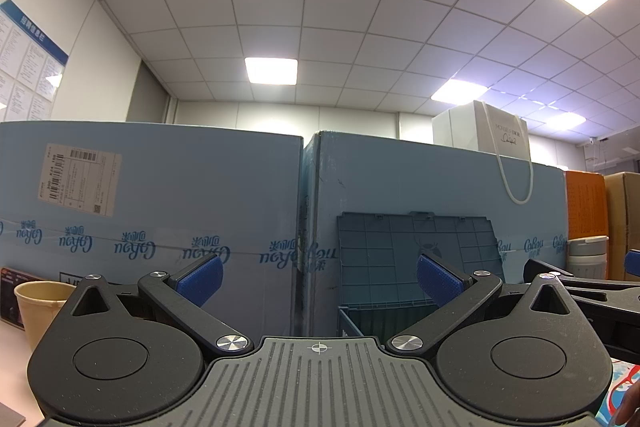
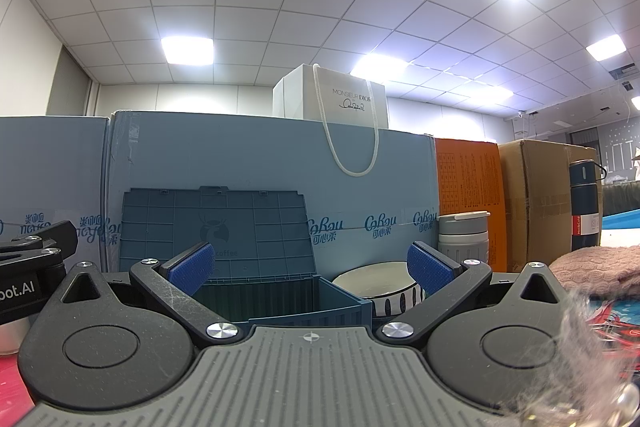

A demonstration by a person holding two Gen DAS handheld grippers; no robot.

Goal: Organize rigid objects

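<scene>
Blue plastic crate point(image 2: 280, 291) stood with its lid point(image 2: 216, 223) propped against cardboard boxes point(image 2: 248, 147), seemingly ready for filling. Both the left tongs point(image 1: 319, 277) and right tongs point(image 2: 310, 265) gaped wide, empty. A bowl point(image 2: 376, 281) and grey cup point(image 2: 464, 237) waited beside it.

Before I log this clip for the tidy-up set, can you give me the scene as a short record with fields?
left gripper: open, holding nothing
right gripper: open, holding nothing
storage bin: dark blue, lid raised upright, leaning back against the light blue cartons
bowl: white with dark stripes, right of the bin
grey cup: lidded, behind the bowl
dark flask: upright, far right
paper cup: beige, far left
gift bag: white, on top of the cartons
items in bin: cannot tell
</scene>
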